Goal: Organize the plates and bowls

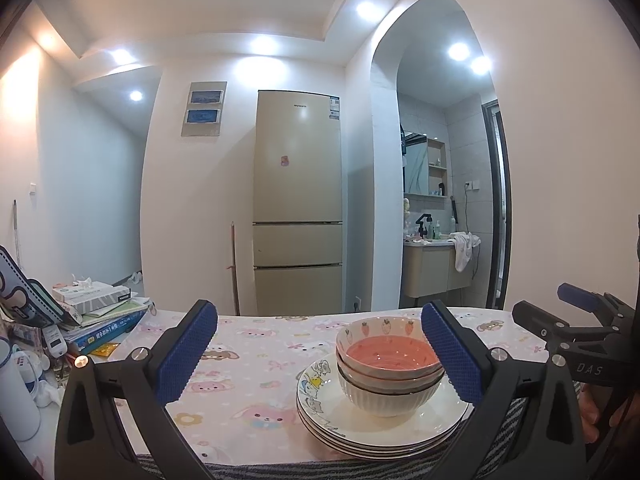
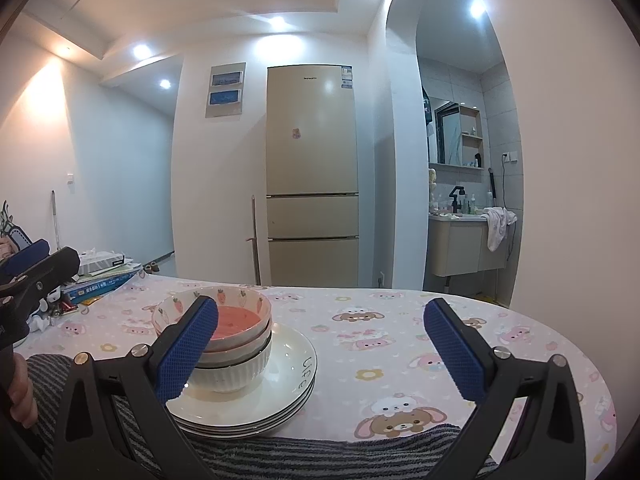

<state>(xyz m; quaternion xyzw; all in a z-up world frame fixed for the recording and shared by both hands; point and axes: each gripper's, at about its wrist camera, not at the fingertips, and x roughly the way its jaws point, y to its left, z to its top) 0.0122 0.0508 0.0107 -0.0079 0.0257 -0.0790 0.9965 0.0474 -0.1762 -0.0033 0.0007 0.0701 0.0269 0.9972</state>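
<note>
A stack of white plates sits near the table's front edge, with three nested bowls on it. The top bowl has a pink inside and strawberry and carrot prints; the bottom one is ribbed white. My left gripper is open, and the bowls lie just inside its right finger. My right gripper is open too, its left finger in front of the bowls. Each gripper shows in the other's view, the right gripper at the right edge and the left gripper at the left edge. Neither holds anything.
The table wears a pink cartoon cloth with a striped towel along its front edge. Books and a tissue box pile up at the left. A beige fridge stands behind, and a bathroom opens at the right.
</note>
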